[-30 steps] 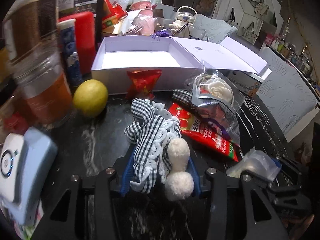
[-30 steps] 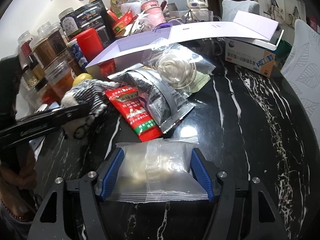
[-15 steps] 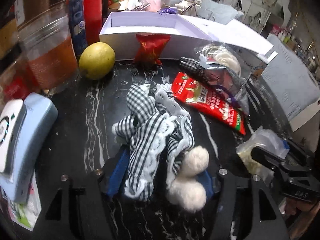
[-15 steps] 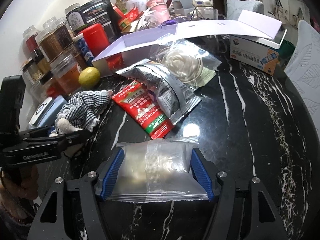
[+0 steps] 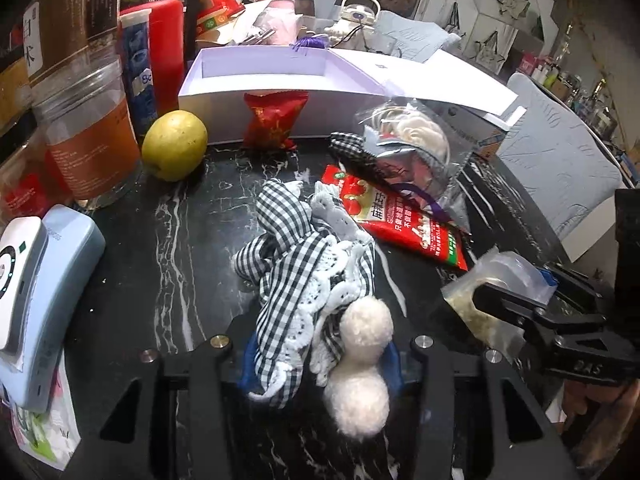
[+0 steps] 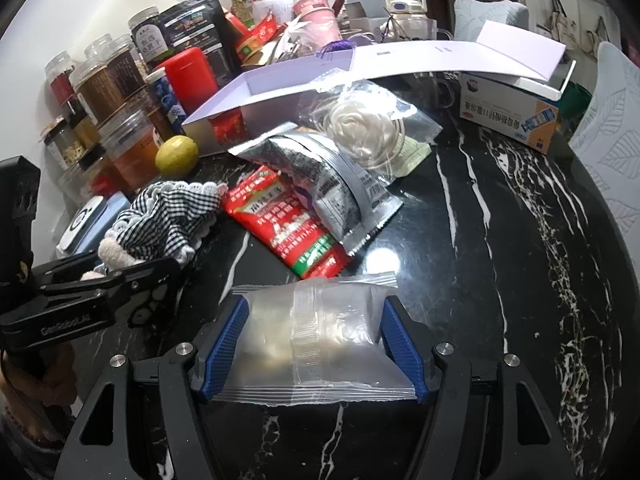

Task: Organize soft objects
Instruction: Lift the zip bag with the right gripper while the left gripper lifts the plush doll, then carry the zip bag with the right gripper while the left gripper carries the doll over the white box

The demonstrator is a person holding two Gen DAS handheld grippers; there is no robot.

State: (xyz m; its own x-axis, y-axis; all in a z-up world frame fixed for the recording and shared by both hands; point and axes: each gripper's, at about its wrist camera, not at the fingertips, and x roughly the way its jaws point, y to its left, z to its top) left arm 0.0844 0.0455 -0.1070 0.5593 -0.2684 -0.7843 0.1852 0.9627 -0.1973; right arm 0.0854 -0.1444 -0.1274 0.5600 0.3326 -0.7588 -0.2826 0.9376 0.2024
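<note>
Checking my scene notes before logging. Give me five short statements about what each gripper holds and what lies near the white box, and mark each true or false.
1. The left gripper is clamped on the black-and-white checked cloth with white pompoms. True.
2. The right gripper is open and holds nothing. False: it grips a clear plastic zip bag.
3. The open white cardboard box already holds the checked cloth. False: none is visible inside it.
4. A yellow-green round fruit sits beside the box. True.
5. The red snack packet lies on the black marble table. True.

The checked cloth [image 5: 304, 276] covers my left gripper's blue pads; my clear bag's [image 6: 316, 336] contents blur to a pale smear; the jars [image 5: 76, 120] run off the edge.
</note>
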